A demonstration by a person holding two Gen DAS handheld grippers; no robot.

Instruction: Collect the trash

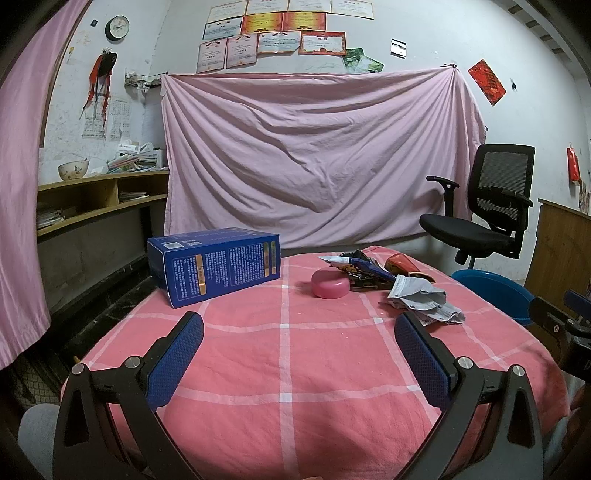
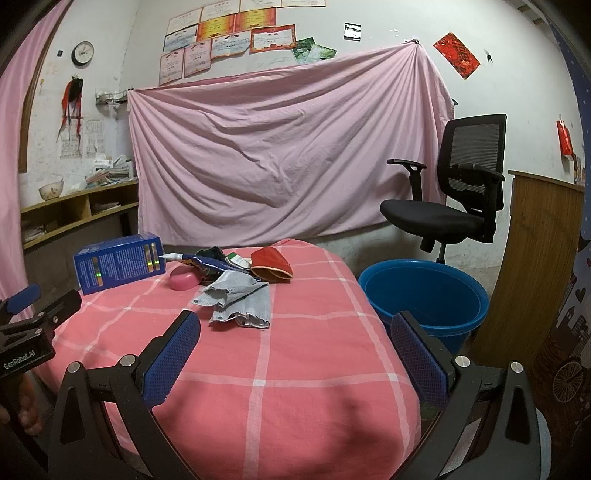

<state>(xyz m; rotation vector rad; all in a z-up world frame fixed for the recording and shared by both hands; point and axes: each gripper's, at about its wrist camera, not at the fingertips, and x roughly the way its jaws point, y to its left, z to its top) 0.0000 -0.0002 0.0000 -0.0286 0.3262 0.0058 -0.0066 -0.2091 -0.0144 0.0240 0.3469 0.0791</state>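
Table under pink checked cloth (image 1: pixel 288 369) carries blue box (image 1: pixel 216 266), pink soap (image 1: pixel 330 283), crumpled grey paper (image 1: pixel 424 299) — wrappers (image 1: pixel 364 267) behind.

Pink sheet (image 1: pixel 317 155) pinned across back wall, certificates (image 1: pixel 273 33) above it. Round clock (image 1: pixel 117 27) upper left. Black mesh office chair (image 2: pixel 458 188) at right. Wooden shelf (image 1: pixel 99 199) at left holds a patterned bowl (image 1: pixel 73 170) and stacked papers (image 1: pixel 136 157).

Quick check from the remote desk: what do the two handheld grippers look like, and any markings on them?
Both are alike: the left gripper and right gripper have black angular frames with silver bolts, and two fingers faced with blue dimpled pads. Seen from the right wrist view, the left gripper's black body carries white "GenRobot.AI" lettering and a blue part on top.
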